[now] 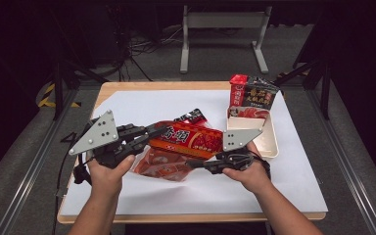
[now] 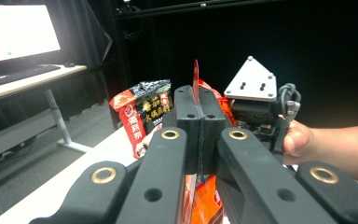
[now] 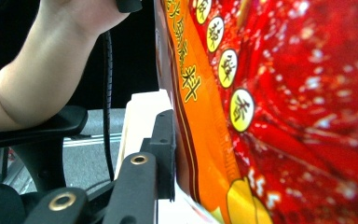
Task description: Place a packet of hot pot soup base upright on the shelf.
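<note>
Hands level, grippers facing inward

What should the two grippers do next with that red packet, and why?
Probably carry the red packet toward the white tray. The left gripper is shut on the packet's edge and the right gripper sits at its lower side, so it hangs above the table; the tray already holds standing packets.

The packet between the black jaws is red and orange, with yellow discs bearing dark characters. Beyond the jaws, a cream tray holds a black-and-red packet. White sheet over tan bench.
</note>
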The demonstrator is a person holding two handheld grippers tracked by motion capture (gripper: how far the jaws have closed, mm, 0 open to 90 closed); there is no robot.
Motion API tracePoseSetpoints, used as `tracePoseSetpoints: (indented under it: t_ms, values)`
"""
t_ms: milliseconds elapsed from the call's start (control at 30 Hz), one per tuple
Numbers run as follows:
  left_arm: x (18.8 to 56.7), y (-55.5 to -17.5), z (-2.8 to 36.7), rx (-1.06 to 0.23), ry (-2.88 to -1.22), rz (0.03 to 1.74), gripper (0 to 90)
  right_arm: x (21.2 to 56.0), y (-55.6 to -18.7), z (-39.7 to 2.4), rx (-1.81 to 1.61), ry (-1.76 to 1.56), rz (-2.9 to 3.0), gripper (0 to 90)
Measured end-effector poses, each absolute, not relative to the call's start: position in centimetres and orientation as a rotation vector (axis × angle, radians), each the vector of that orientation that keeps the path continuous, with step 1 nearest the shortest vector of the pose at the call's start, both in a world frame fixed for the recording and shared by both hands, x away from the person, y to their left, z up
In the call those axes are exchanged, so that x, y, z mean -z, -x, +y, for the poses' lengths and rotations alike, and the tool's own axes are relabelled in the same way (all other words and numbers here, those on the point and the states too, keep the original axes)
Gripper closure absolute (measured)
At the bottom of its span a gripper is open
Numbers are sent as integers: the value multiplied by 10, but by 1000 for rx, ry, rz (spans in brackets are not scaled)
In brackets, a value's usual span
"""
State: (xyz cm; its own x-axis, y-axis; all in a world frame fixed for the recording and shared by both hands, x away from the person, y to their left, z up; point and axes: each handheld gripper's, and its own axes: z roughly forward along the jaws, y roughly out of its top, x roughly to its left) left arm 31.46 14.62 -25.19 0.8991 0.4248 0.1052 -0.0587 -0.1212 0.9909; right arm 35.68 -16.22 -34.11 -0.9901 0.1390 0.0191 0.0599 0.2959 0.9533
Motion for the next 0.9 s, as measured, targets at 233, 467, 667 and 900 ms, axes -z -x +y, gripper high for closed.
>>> tracePoseSetpoints:
  t_ms: [233, 467, 667, 900]
  values:
    - [257, -323, 151, -380, -1621, 306, 900, 330, -353, -166, -1745, -219, 2517, 703]
    - [259, -328, 152, -371, -1629, 345, 774, 322, -351, -171, -1664, -270, 2551, 705]
    - [264, -332, 153, -382, -1653, 398, 579, 316, -354, -180, -1631, -325, 2549, 705]
    - [269, -339, 158, -350, -1676, 438, 422, 300, -359, -194, -1581, -397, 2552, 704]
